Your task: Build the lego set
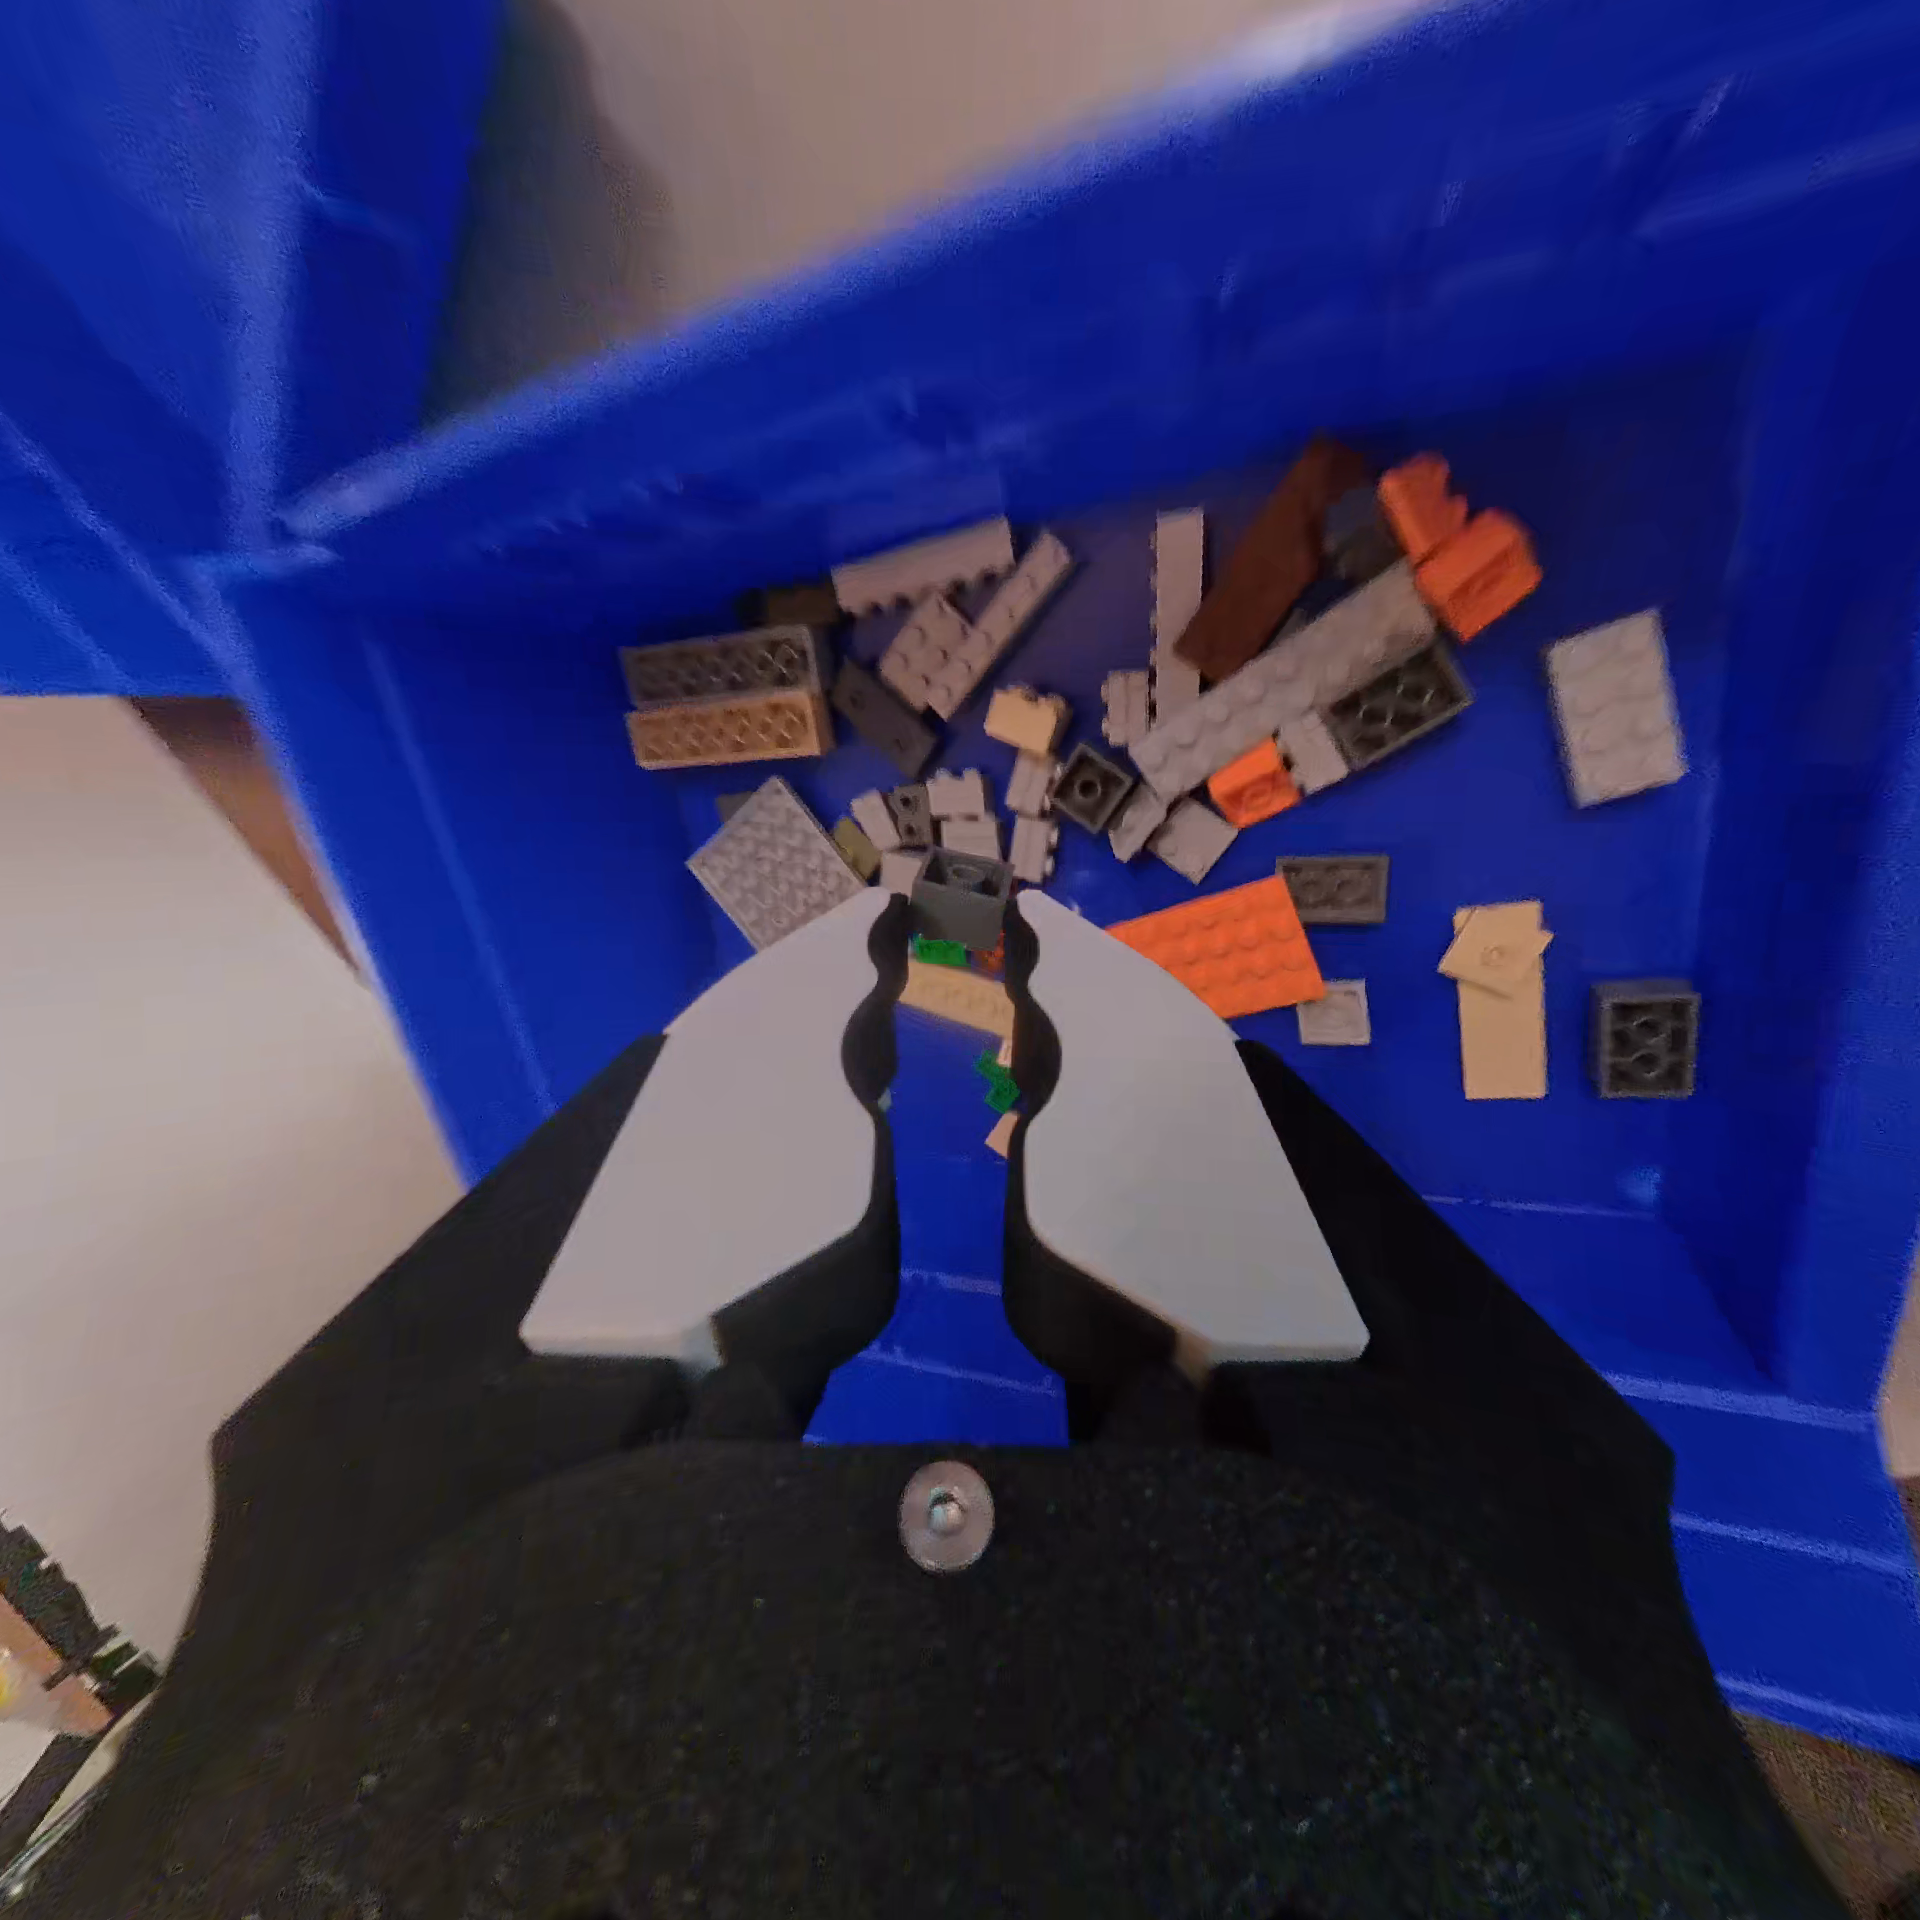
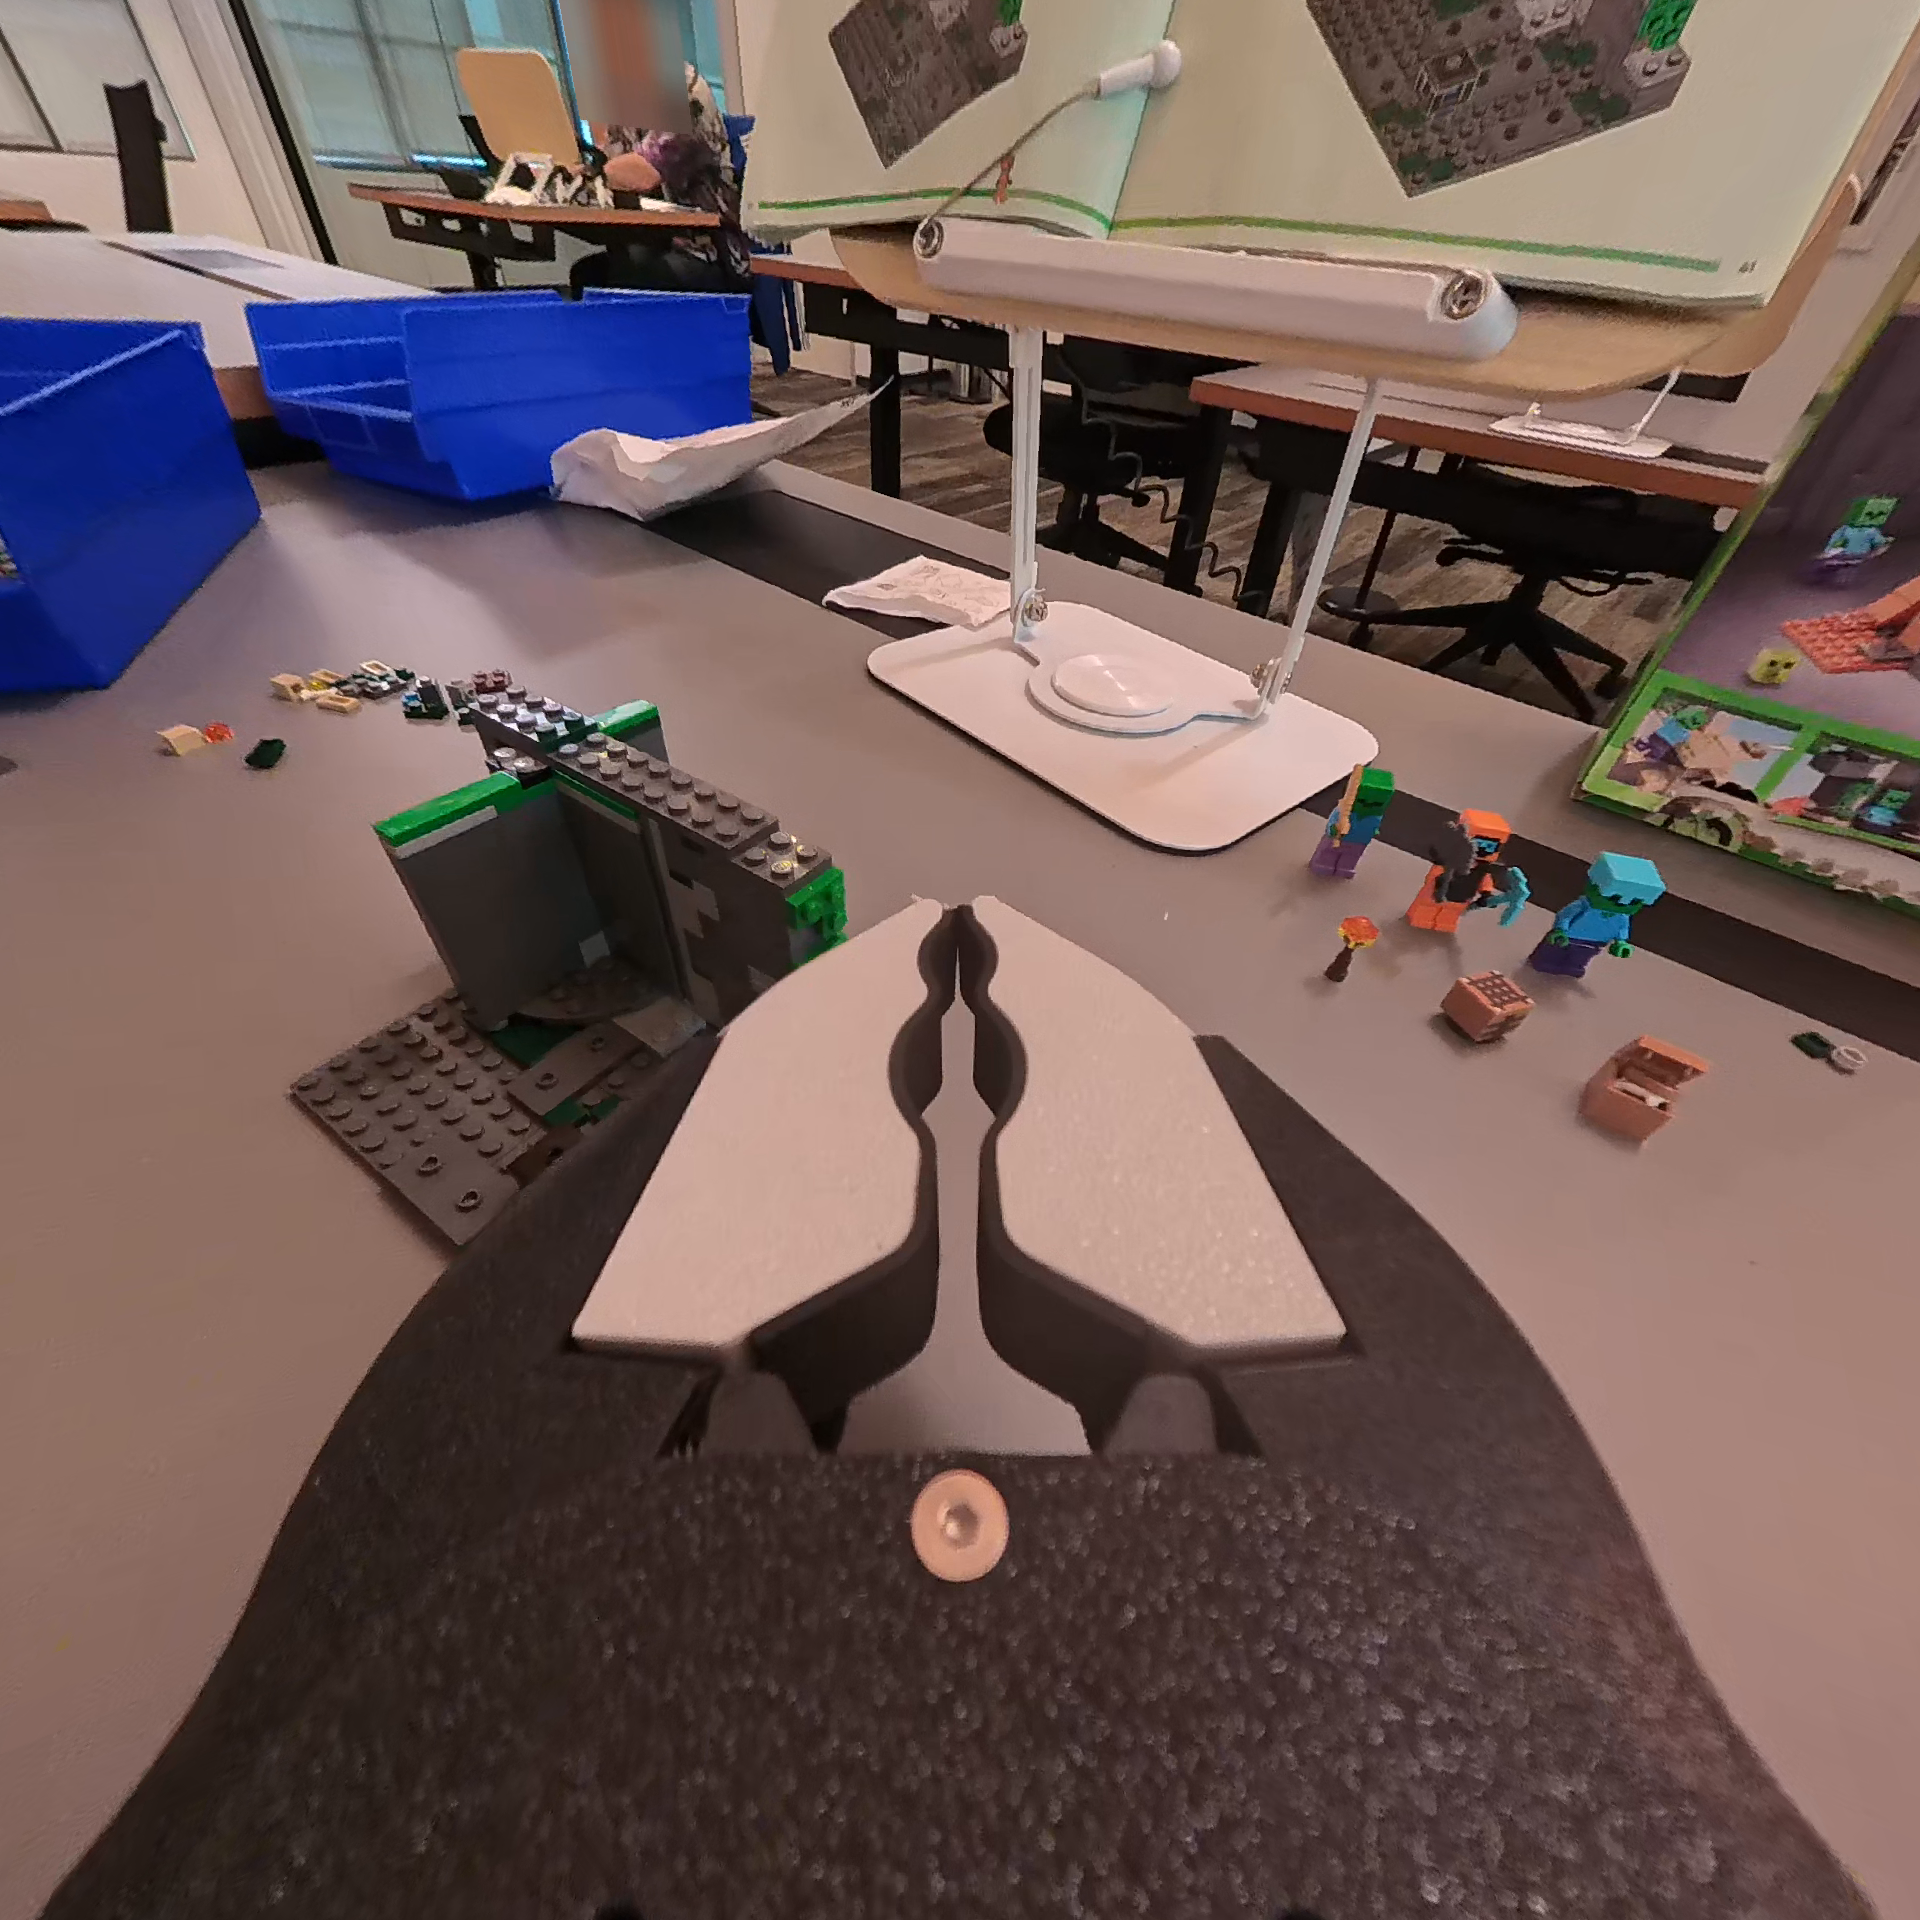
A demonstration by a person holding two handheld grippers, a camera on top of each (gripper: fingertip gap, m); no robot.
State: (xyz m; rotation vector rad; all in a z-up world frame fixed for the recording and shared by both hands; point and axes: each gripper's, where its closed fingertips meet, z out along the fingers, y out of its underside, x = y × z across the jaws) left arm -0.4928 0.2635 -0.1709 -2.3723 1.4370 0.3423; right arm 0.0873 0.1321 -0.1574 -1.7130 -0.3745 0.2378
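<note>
In the left wrist view my left gripper (image 1: 956, 906) is shut on a small dark grey brick (image 1: 961, 896), holding it above the inside of a blue bin (image 1: 1143, 343). The bin's floor holds several loose grey, tan, orange and brown pieces, among them an orange plate (image 1: 1226, 943). In the right wrist view my right gripper (image 2: 954, 910) is shut and empty, hovering over the grey table (image 2: 208, 1195). The partly built grey and green model (image 2: 582, 914) on its dark baseplate stands just left of the fingertips.
An instruction booklet (image 2: 1351, 114) rests on a white stand (image 2: 1127, 717) behind the gripper. Three minifigures (image 2: 1465, 862), a small chest (image 2: 1642, 1086) and a crate stand at right, by the set's box (image 2: 1787, 707). Blue bins (image 2: 499, 384) and small loose pieces (image 2: 343, 691) lie at left. Tip to tip, the grippers are about 60 cm apart. The small chest (image 2: 1642, 1086) sits 20 cm or so from the ends of my right fingers.
</note>
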